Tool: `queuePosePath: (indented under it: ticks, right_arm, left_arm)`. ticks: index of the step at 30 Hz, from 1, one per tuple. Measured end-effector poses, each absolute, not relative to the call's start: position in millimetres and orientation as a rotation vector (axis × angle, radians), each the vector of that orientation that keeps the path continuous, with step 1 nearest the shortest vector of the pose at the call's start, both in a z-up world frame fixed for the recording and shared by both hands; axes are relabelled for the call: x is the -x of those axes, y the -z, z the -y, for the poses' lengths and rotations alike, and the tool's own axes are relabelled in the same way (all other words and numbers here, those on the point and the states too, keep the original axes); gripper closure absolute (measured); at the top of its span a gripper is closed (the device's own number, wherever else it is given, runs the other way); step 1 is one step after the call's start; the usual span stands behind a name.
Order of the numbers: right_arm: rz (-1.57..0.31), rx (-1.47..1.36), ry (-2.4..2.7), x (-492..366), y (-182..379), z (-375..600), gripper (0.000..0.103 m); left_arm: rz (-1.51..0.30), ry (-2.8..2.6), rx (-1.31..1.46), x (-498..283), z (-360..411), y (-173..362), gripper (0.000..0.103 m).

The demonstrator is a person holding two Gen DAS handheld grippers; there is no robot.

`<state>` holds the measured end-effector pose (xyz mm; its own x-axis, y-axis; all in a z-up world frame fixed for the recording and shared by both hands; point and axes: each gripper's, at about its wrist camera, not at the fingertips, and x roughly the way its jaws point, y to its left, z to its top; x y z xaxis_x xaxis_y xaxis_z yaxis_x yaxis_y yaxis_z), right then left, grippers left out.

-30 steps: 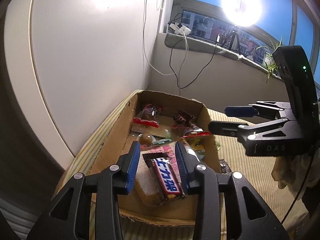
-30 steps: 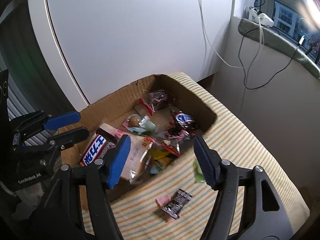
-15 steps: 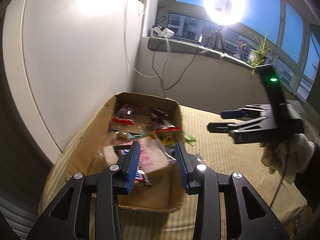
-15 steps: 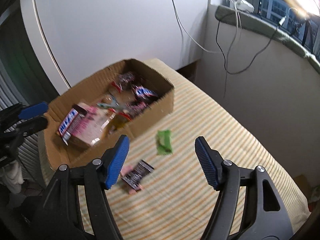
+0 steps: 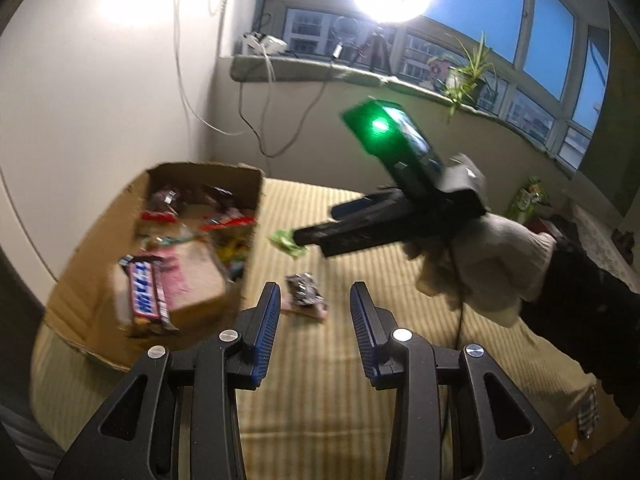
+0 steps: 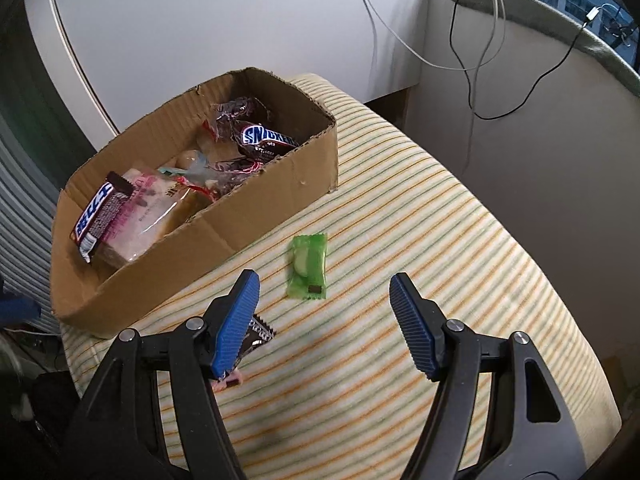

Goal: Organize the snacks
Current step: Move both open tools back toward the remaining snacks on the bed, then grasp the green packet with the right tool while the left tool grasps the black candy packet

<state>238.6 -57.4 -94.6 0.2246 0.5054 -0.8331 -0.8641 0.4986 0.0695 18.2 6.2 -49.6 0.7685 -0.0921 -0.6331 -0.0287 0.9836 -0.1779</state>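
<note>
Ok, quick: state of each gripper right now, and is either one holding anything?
Left gripper: open, nothing between its fingers.
Right gripper: open, empty, above the green candy.

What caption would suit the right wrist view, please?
Open right gripper above a green candy lying on the striped cloth beside a snack-filled cardboard box.

Striped cloth (image 6: 400,208) lies open; cardboard box (image 6: 280,184) blocks its left.
</note>
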Motion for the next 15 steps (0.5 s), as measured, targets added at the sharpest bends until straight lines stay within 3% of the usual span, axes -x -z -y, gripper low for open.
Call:
queuePosePath:
  ticks: [3, 8, 15]
  right_arm:
    - [-0.937, 0.477, -1.001, -240, 100, 51, 0.046]
    - [-0.937, 0.504, -1.014, -240, 106, 40, 0.049]
    - [-0.95, 0.553, -1.015, -242, 116, 26, 0.062]
  left_arm:
    - [-0.711, 0.054, 0.172, -22, 3, 56, 0.068]
    - [-0.731, 0.073, 0.179, -27, 8, 63, 0.07]
    - [-0.748, 0.081, 0.183, -31, 8, 69, 0.073]
